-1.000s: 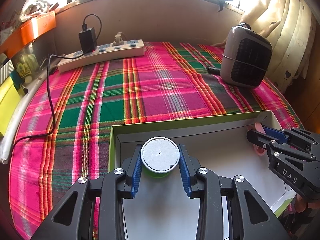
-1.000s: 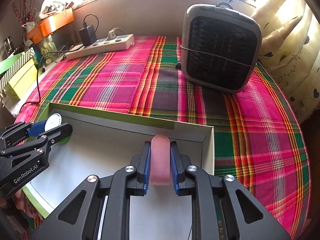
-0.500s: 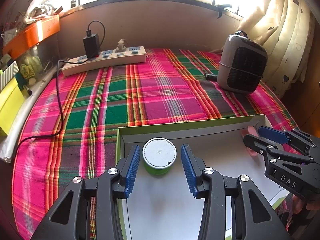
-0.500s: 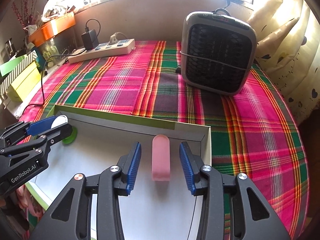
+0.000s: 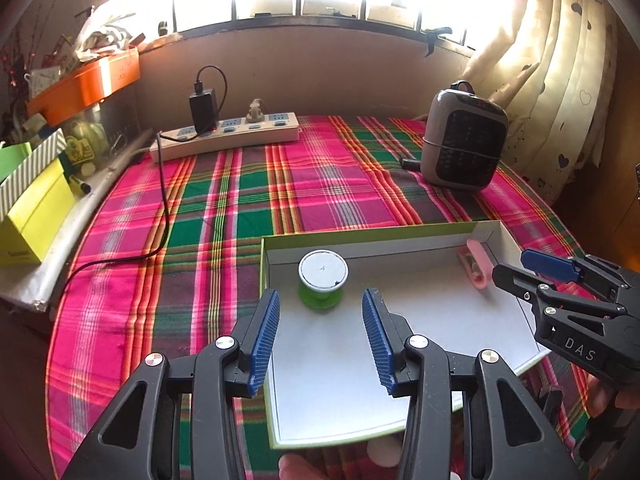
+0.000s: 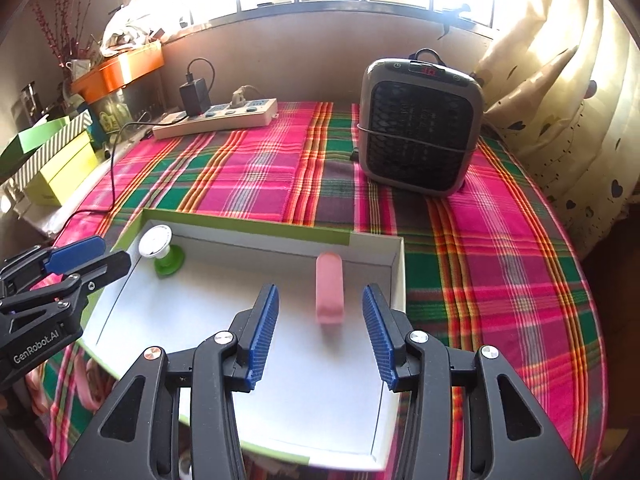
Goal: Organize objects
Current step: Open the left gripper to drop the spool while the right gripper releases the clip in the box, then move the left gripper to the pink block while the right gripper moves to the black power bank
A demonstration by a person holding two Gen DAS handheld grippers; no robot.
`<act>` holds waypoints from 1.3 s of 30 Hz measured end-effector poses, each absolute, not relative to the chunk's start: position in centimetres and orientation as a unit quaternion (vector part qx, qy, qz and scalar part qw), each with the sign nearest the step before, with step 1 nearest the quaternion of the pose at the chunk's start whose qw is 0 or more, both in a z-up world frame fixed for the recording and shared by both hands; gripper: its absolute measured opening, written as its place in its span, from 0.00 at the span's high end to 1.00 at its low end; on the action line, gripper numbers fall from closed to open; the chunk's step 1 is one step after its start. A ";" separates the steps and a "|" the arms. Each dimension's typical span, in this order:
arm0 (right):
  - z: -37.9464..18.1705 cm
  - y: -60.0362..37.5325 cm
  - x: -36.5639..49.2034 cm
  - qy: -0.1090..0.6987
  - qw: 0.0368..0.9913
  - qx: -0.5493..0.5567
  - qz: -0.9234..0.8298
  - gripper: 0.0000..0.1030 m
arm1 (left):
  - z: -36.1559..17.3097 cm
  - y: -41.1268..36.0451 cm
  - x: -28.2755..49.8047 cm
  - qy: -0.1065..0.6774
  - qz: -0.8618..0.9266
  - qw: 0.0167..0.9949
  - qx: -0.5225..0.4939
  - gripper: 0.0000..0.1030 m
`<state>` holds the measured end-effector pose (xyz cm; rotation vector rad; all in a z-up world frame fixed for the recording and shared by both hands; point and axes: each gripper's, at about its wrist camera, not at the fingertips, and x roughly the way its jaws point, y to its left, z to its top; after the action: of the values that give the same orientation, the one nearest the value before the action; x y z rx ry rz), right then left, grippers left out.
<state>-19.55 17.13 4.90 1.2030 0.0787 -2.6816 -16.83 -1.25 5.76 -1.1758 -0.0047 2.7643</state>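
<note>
The left gripper [image 5: 320, 332] hangs over the near left part of a shallow white tray with a green rim [image 5: 360, 236]. Its blue ribbed pads stand apart with nothing pressed between them. Just beyond the fingertips a green spool with a white round top [image 5: 322, 276] stands upright on the tray floor, in the far left corner, clear of both pads.

The right gripper [image 6: 320, 328] hangs over the right part of the same tray, and its jaws are opening. A pink oblong piece [image 6: 329, 292] lies flat on the tray floor between and just past the fingertips, touching neither pad, close to the tray's far right corner.

The tray sits on a pink, green and orange plaid cloth [image 5: 280, 184] covering the table. Farther off on the cloth, to the right, stands a small grey heater with a dark grille [image 6: 420, 136]. At the far left lies a white power strip [image 5: 228, 136] with a black charger [image 5: 204, 108] plugged in. Beyond the left edge are yellow-green boxes [image 5: 32, 216] and an orange bin [image 5: 88, 84]. A pale curtain [image 5: 552, 64] hangs at the far right, beside a bright window.
</note>
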 end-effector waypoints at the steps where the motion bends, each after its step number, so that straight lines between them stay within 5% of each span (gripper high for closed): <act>1: 5.0 17.1 -19.2 0.026 0.101 0.406 -0.908 0.56 | 5.9 -1.4 -16.5 -0.006 0.918 0.068 -0.390 0.59; 39: 4.0 19.2 -7.6 0.015 0.060 0.374 -0.925 0.48 | 2.6 -4.4 -7.7 -0.060 0.906 0.046 -0.417 0.51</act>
<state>-7.58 19.21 3.98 1.1317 0.0453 -2.8007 -7.69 -4.40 2.58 -1.2726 -0.1829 2.7647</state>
